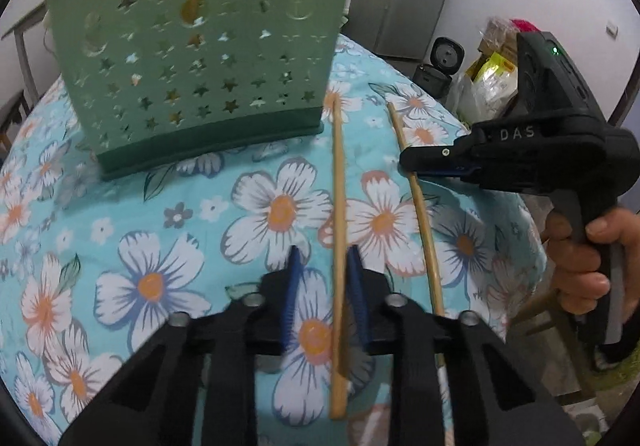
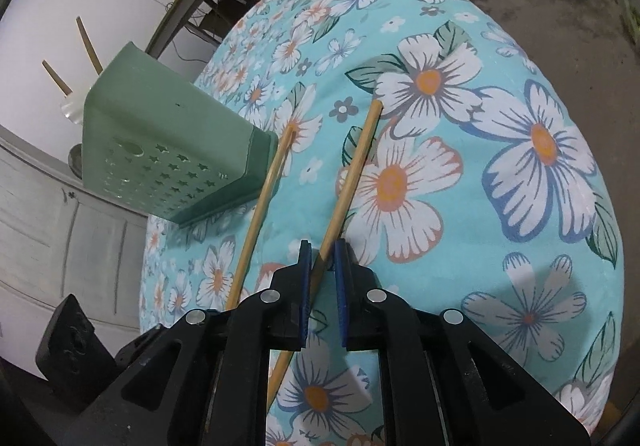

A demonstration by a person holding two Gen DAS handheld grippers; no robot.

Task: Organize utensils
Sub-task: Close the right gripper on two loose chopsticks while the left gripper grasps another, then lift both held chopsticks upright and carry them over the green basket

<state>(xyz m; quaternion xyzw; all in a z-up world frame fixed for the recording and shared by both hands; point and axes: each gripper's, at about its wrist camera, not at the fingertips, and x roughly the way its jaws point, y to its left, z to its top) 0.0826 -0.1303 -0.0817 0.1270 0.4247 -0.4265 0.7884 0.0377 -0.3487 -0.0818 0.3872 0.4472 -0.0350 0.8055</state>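
The green star-punched utensil caddy (image 1: 192, 58) is standing on the flowered tablecloth (image 1: 168, 230), and in the right wrist view two chopsticks (image 2: 86, 42) are already poking from its top, so the sorting seems partly done. Two more are lying loose beside it. The left gripper (image 1: 322, 286) is straddling the nearer chopstick (image 1: 339, 182) with fingers parted, not yet clamping. The right gripper (image 2: 322, 274) is closing around the other chopstick (image 2: 354, 170); whether it is truly pinching, I cannot tell.
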